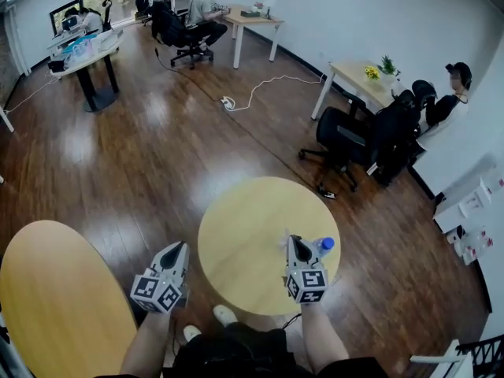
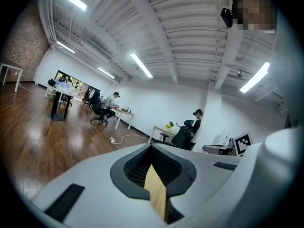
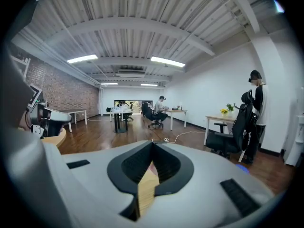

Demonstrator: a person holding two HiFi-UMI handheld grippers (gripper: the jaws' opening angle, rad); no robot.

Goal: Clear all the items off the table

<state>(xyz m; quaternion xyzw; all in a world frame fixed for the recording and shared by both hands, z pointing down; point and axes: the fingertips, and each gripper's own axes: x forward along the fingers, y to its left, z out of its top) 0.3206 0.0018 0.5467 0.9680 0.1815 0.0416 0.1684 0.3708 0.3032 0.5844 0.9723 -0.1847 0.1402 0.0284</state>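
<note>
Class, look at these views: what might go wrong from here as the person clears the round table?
1. The bottle sits close to the round table's right edge, right beside the right gripper. A sideways nudge may knock it to the floor.
2. That gripper's jaws are shut. Reaching in without opening them would likely push the bottle rather than grasp it.

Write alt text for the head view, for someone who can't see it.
A person holds two grippers by a round yellow table: the left gripper just left of it, the right gripper over it beside a blue-capped bottle. Wood floor and office desks lie beyond.
</note>
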